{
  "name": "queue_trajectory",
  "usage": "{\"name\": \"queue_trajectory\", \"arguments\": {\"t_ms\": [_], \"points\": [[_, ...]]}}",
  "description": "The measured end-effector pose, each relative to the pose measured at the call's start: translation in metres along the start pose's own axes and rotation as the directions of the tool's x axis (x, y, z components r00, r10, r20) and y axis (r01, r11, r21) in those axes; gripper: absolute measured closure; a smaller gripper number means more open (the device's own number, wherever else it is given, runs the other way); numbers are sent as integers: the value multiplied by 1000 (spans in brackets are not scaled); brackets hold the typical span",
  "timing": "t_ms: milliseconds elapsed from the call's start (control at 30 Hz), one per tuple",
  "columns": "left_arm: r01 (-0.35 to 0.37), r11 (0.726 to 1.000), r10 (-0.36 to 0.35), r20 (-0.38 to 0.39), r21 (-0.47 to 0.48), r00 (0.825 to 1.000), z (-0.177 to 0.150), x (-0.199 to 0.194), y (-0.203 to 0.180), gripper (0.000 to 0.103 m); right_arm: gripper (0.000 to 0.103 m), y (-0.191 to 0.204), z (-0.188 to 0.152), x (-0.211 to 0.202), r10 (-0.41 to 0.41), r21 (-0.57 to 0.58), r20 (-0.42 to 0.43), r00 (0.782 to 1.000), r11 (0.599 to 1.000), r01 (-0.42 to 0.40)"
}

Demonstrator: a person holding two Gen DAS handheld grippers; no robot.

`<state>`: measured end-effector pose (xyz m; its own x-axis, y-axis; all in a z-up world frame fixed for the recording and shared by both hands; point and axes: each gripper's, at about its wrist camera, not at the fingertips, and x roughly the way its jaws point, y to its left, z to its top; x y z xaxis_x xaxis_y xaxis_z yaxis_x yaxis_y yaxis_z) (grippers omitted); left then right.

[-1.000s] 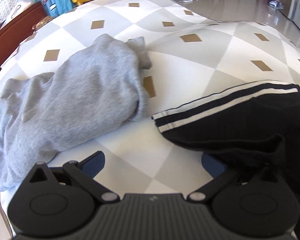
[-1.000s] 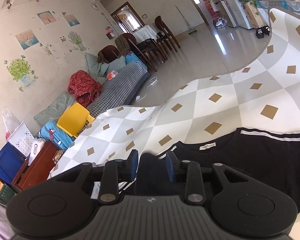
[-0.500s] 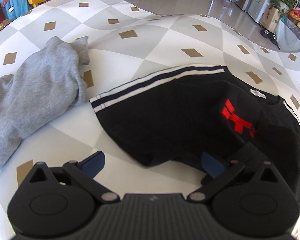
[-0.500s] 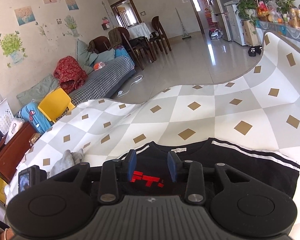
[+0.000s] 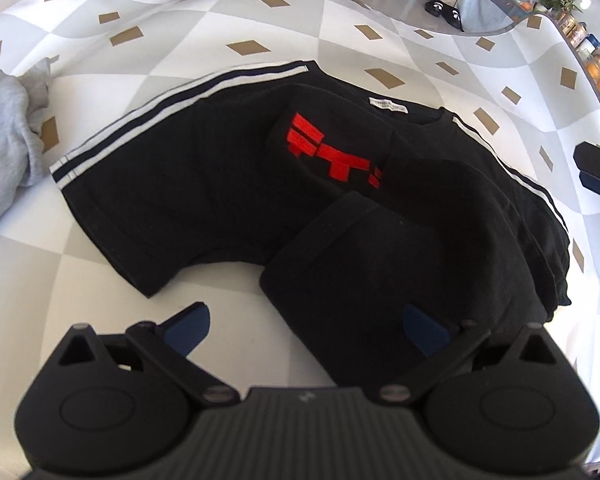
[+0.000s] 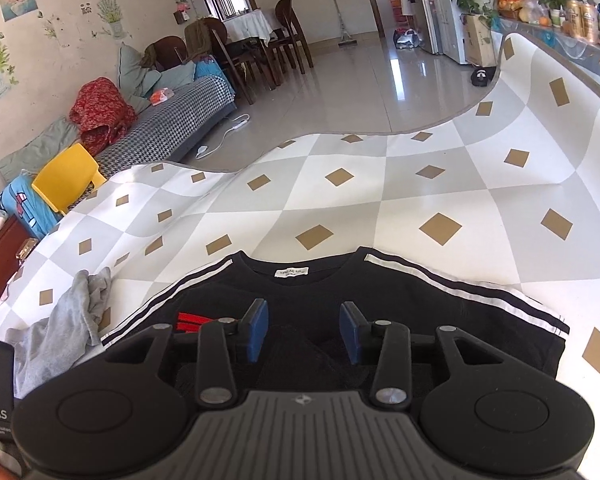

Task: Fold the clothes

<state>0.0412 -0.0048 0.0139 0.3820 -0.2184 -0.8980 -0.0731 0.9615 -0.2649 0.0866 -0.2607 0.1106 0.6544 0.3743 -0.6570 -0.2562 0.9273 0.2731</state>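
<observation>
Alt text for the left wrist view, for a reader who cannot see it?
A black T-shirt with a red print and white stripes lies partly folded on a checked tablecloth. The open left tool hovers at its hem; a grey garment lies left.

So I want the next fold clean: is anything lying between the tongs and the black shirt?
Nothing visible does. Both the left tongs and right tongs hang open right over the black shirt; the grey garment lies apart, off to its side.

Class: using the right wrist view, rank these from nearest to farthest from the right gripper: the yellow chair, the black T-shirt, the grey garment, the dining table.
1. Black T-shirt: directly under the right gripper, whose jaws have just been opening, nothing between them.
2. Grey garment: on the tablecloth, lower left.
3. Yellow chair: beyond the table's left edge.
4. Dining table: across the room, upper middle.
</observation>
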Motion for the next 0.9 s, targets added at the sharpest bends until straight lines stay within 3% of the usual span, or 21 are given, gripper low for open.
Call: {"name": "queue_trajectory", "arguments": {"t_ms": [500,733,900], "points": [[67,998,-67,-24,16,997,3,21,-16,0,60,2,-14,67,-18,-60,-161,987,998,8],[81,997,-81,-8,13,997,2,23,-14,1,61,21,-25,83,-12,-160,-198,980,987,-21],[81,997,-81,24,5,996,5,19,-12,21,88,27,-27,82,-37,-189,-194,980,982,0]]}}
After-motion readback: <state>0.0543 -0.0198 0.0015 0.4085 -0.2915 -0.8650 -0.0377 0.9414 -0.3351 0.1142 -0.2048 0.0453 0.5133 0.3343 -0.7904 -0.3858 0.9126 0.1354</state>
